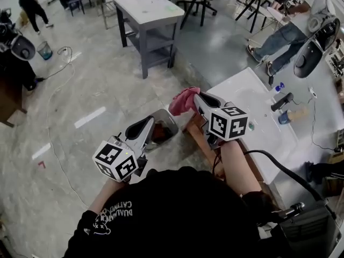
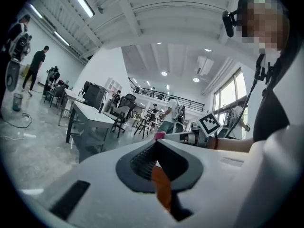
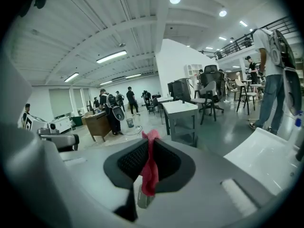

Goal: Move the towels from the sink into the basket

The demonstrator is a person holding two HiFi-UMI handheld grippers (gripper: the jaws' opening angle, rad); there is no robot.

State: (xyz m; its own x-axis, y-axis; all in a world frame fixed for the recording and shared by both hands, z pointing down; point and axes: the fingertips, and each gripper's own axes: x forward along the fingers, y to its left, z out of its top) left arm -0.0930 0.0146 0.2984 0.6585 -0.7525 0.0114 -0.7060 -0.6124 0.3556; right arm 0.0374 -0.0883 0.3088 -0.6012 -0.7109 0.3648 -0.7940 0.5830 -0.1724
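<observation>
We are pinching a pink towel (image 1: 183, 101) in the right gripper (image 1: 198, 100), holding it off the sink (image 1: 252, 98) and near the basket (image 1: 171, 117), ready to drop in; the left gripper (image 1: 152, 122) is likewise clamping an orange towel (image 2: 160, 182) by the basket.

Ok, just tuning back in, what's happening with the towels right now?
A person holds a gripper in each hand. The right gripper is shut on a pink-red cloth towel, held in the air between the white sink counter and the shiny grey basket on the floor. The left gripper is shut on an orange cloth towel, its tip by the basket. Neither towel has been let go yet.
</observation>
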